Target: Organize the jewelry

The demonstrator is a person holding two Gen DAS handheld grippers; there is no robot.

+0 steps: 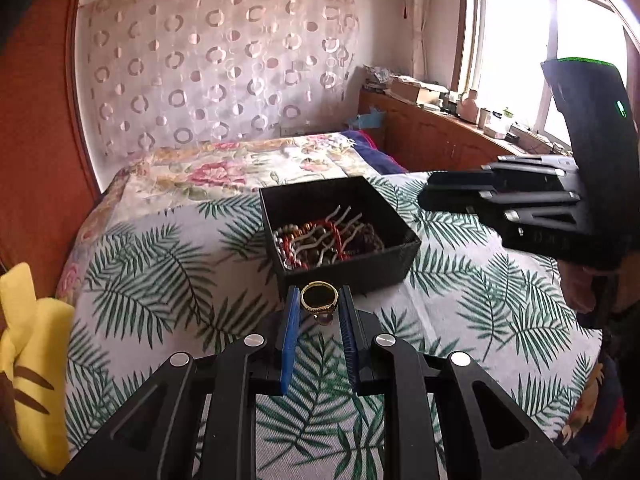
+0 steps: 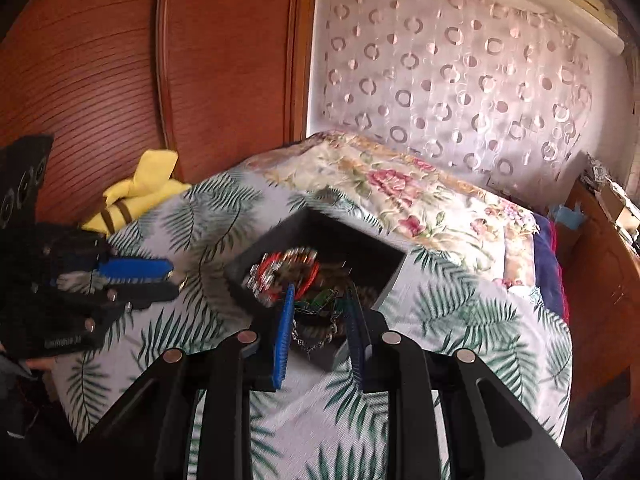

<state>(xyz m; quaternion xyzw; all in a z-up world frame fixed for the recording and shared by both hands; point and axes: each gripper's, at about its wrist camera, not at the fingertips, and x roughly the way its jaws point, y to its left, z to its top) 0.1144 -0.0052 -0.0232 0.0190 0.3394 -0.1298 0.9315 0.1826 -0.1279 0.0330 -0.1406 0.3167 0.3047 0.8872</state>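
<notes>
A black open box [image 1: 344,268] sits on a palm-leaf bedspread and holds several bead bracelets [image 1: 320,240]. My left gripper [image 1: 319,300] is shut on a gold ring [image 1: 319,298] with a dark stone, held just in front of the box's near wall. It shows from the side in the right wrist view [image 2: 160,276]. My right gripper [image 1: 432,194] hovers to the right of the box. In its own view the right gripper [image 2: 320,300] is over the box [image 2: 384,256], its fingers around a silver chain with a green piece [image 2: 316,320]. That view is blurred.
A yellow plush toy [image 1: 28,344] lies at the left edge of the bed by a wooden wardrobe [image 2: 120,60]. A floral quilt [image 1: 248,168] lies behind the box. A wooden cabinet [image 1: 436,136] with clutter stands under the window at the right.
</notes>
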